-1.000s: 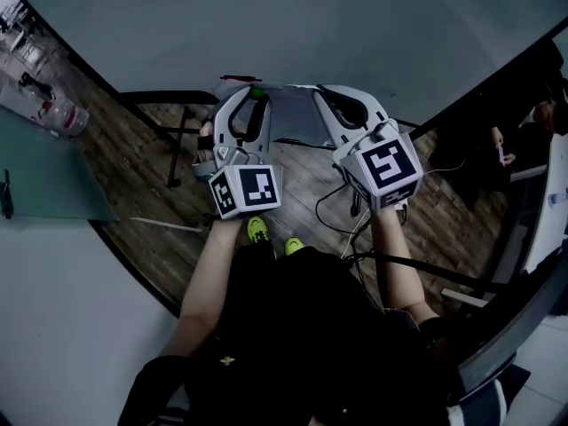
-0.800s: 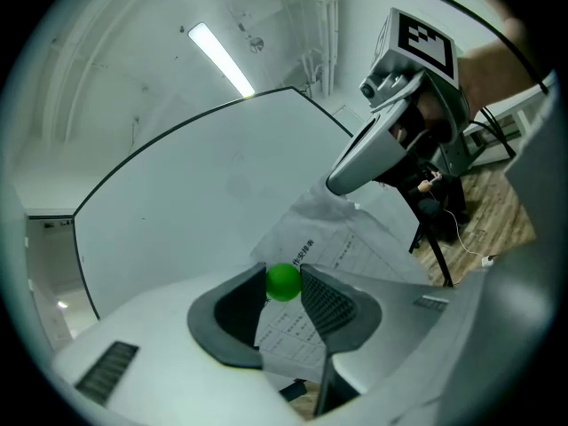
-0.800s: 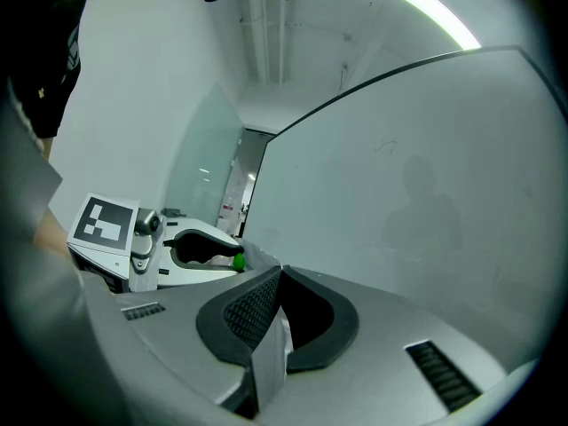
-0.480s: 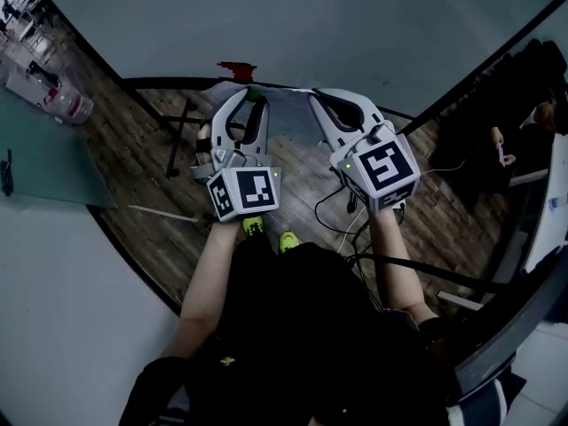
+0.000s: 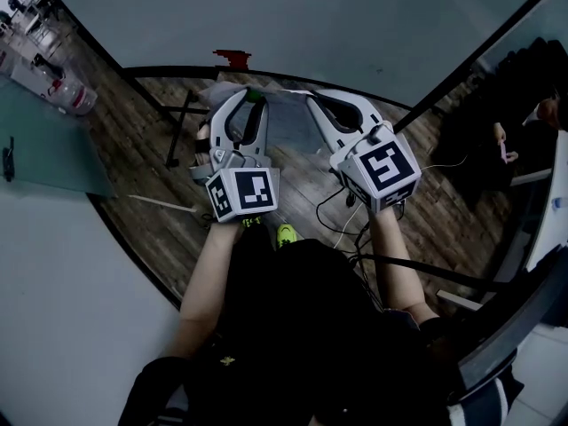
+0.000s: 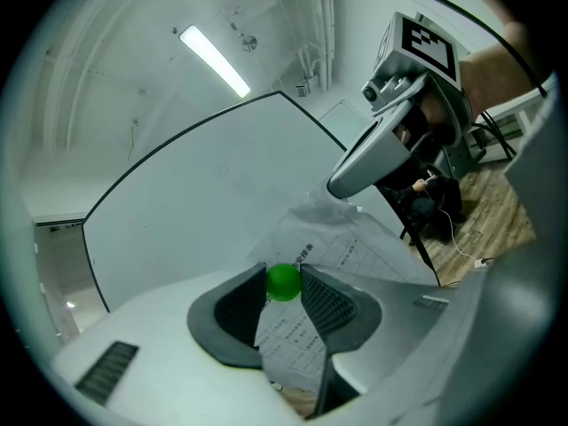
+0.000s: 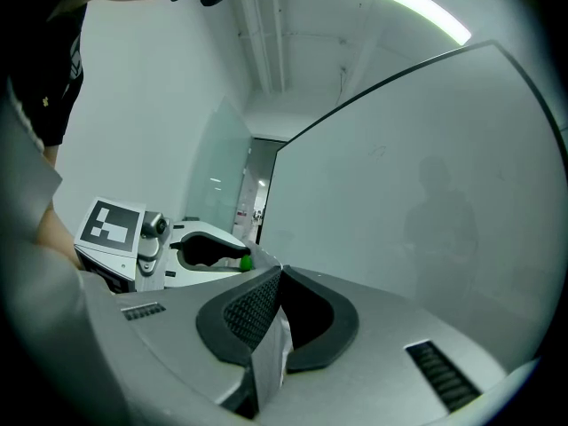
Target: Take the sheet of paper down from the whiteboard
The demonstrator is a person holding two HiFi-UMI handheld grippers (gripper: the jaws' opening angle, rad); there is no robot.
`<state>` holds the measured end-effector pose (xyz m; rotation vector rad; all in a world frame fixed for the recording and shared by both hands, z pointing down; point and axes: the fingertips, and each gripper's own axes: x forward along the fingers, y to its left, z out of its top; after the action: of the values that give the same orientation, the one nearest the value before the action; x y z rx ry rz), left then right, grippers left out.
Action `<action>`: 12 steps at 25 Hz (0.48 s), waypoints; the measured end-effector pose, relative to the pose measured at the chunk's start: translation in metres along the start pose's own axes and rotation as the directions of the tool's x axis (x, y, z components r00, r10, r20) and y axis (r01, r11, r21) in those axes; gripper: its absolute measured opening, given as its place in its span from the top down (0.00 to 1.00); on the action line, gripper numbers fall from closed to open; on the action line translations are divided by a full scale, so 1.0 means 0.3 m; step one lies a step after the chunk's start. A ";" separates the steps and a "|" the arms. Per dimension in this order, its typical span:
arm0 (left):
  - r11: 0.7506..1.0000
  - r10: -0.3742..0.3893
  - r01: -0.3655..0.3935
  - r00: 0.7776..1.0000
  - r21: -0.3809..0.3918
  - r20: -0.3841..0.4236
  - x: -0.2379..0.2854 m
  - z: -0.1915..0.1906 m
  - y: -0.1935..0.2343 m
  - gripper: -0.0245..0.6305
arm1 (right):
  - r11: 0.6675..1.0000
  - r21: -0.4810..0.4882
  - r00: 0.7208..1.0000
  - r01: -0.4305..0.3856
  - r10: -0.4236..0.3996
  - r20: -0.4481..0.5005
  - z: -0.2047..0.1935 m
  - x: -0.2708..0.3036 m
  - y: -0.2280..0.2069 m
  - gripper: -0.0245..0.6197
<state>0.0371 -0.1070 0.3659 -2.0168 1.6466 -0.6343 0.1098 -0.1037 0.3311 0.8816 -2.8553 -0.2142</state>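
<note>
Now the sheet of paper (image 5: pixel 288 124) hangs just in front of the bottom edge of the whiteboard (image 5: pixel 311 25). It is stretched between two holders and looks free of the whiteboard, though its far edge is hard to see. It is a bit crumpled on the side nearest the whiteboard.

The left gripper (image 5: pixel 254 98) has its jaws clenched on a small green ball (image 6: pixel 284 281), likely the magnet that pinned the sheet up. The paper runs between those same jaws, below the ball. The right gripper (image 7: pixel 278 275) has its jaws squeezed tight on the other edge of the sheet.

I think the job is nearly done, and what is left is to bring the sheet away from the whiteboard. To do that well, both hands should move together at the same speed. Pulling them apart could rip the paper. Both squeezes should stay firm, or the ball may drop to the wooden floor (image 5: pixel 151 176) under the whiteboard.
</note>
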 end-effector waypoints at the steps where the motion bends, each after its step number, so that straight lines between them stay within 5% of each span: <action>1: 1.000 -0.003 0.003 1.000 0.001 -0.003 -0.006 0.000 -0.008 0.76 | 1.000 0.006 1.000 -0.003 0.003 0.002 -0.003 -0.008 0.004 0.93; 12: 0.999 -0.044 0.043 0.999 -0.029 -0.011 -0.007 -0.018 -0.035 0.76 | 0.997 0.064 0.999 -0.037 0.037 0.012 -0.023 -0.010 0.031 0.93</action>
<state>0.0415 -0.1035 0.3764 -2.0780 1.6311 -0.6421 0.1086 -0.0951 0.3393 0.8406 -2.9006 -0.1241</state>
